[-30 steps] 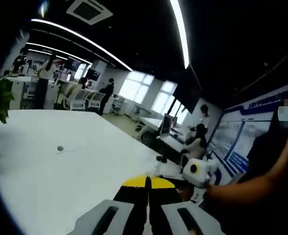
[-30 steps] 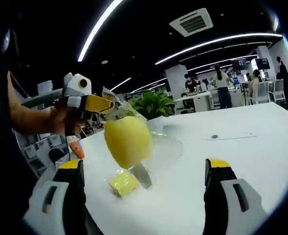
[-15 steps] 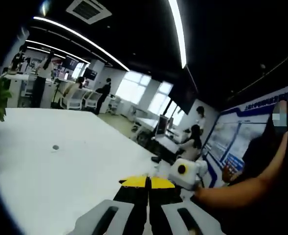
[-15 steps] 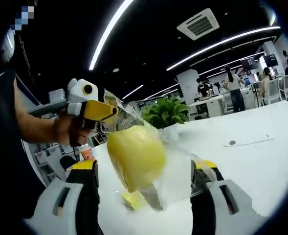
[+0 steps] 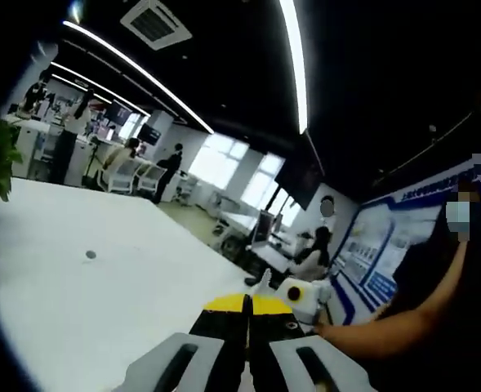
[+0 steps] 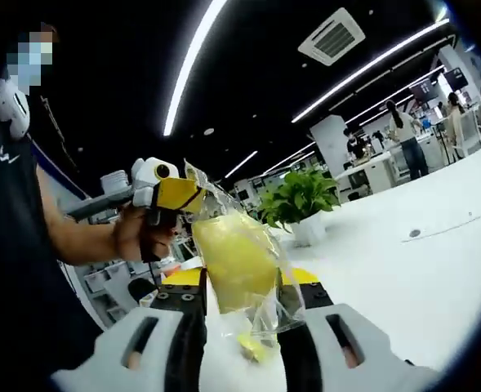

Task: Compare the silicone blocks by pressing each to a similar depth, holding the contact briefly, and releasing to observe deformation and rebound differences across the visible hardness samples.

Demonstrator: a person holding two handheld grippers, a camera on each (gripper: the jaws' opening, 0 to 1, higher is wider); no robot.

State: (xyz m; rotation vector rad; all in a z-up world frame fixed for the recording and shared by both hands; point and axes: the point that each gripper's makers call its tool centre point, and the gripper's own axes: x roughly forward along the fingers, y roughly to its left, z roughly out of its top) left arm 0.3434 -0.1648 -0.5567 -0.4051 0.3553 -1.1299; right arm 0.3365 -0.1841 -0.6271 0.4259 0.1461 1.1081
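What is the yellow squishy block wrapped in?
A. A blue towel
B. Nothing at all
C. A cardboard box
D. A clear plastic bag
D. In the right gripper view, the yellow block sits inside a crinkly clear plastic bag. The left gripper pinches the bag's top, and the right gripper's jaws stand on either side of it.

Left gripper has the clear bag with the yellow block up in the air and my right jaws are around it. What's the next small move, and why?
Probably ease the right gripper shut a little more on the yellow silicone block inside the clear plastic bag. Its jaws already flank the block closely, while the left gripper pinches the bag's top and holds it above the white table. Whether the jaws already touch it is unclear.
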